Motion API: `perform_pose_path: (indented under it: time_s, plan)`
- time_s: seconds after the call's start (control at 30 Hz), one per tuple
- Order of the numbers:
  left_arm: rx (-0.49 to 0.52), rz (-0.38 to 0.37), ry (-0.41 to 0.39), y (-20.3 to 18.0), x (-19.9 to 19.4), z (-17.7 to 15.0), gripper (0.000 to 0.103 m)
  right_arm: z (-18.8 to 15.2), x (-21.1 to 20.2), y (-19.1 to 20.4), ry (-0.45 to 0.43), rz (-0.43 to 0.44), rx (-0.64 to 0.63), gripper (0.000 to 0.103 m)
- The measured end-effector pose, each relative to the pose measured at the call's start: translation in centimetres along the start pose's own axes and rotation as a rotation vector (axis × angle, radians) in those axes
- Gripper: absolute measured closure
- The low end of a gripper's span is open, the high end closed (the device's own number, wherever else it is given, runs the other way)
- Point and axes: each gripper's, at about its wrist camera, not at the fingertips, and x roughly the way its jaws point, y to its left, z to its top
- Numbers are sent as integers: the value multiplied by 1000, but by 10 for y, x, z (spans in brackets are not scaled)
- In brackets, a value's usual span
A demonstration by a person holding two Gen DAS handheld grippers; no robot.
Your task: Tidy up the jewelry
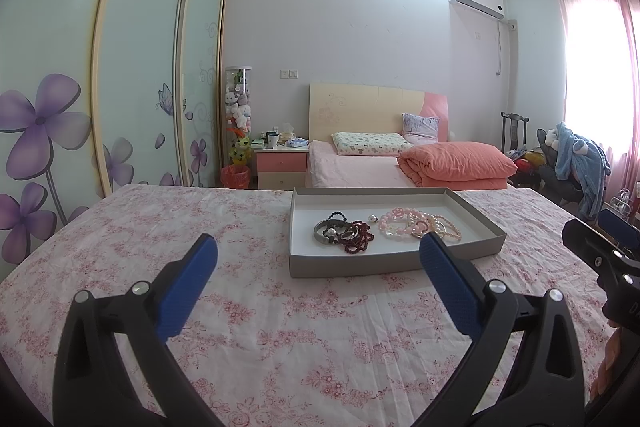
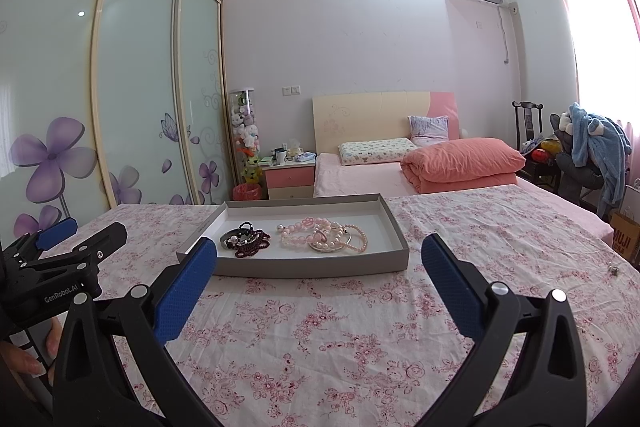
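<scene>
Tray [image 2: 396,247], shallow grey box lid with white inside, lies flat on floral tablecloth [image 2: 340,339], long axis running left to right. Dark bracelets [image 2: 246,242] heaped at left end, pink and pearl bracelets [image 2: 324,235] at centre. Left gripper [image 1: 318,259] and right gripper [image 2: 319,259] near tray's front wall, fingers spread wide, grasping nothing.
</scene>
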Motion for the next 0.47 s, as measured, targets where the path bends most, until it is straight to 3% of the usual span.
perform_pose_path:
  time_s: [0.47]
  plan:
    - [-1,-7,0,-1,-3,-4,4,0,1,0,0,0,1,2]
